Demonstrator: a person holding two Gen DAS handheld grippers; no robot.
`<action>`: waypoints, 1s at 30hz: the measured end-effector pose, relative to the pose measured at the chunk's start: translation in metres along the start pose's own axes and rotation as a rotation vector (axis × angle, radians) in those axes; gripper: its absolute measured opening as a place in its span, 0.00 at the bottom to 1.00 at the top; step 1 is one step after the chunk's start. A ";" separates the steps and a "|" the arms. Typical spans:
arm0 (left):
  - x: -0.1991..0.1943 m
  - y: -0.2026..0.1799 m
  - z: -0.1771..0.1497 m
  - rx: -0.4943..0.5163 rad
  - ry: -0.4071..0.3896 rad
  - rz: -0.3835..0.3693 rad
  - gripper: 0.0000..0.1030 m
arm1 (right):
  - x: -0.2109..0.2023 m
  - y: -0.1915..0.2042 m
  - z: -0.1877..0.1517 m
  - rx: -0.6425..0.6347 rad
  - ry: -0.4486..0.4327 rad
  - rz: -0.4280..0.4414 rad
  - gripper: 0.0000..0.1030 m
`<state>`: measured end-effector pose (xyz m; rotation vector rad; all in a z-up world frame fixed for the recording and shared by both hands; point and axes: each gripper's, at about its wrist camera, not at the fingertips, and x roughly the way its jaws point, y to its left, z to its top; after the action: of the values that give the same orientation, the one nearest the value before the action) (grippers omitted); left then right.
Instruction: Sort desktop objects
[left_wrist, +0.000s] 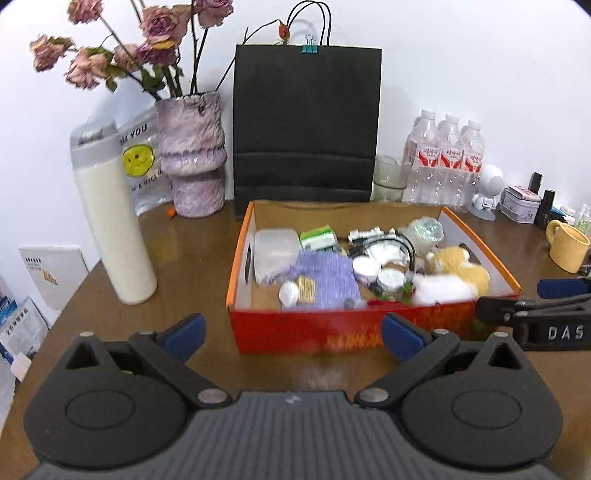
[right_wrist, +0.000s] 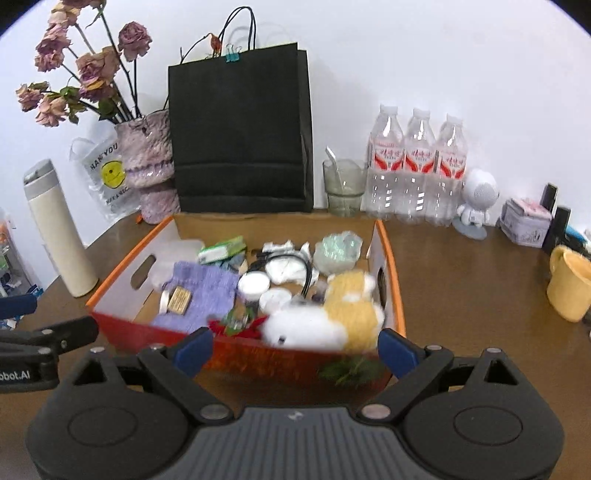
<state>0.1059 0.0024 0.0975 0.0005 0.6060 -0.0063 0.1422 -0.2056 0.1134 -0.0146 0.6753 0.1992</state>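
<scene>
Both jaws wide open, nothing held: left gripper (left_wrist: 291, 334), right gripper (right_wrist: 295, 349). Red-orange cardboard box (left_wrist: 343, 328) at 12 o'clock already holds yellow-white plush toy (right_wrist: 332, 314), purple knitted cloth (left_wrist: 325, 277). Yellow ceramic mug (right_wrist: 570, 282) at 2 o'clock looks unsorted.

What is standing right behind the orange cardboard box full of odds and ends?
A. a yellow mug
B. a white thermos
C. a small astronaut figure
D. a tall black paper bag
D: the black paper bag stands upright against the wall directly behind the orange box, while the yellow mug sits far off to the right, the white thermos to the left, and the astronaut figure beside the water bottles.
</scene>
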 end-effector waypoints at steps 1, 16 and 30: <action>-0.003 0.001 -0.008 -0.001 0.001 -0.002 1.00 | -0.002 0.003 -0.009 -0.002 -0.001 0.000 0.93; -0.026 0.018 -0.108 -0.036 0.080 0.034 1.00 | -0.020 0.019 -0.125 0.051 0.036 0.007 0.94; -0.046 0.004 -0.151 0.007 0.110 0.003 1.00 | -0.049 0.030 -0.173 -0.013 0.030 -0.037 1.00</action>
<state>-0.0184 0.0069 -0.0003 0.0091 0.7160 -0.0053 -0.0080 -0.1982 0.0104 -0.0431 0.7026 0.1678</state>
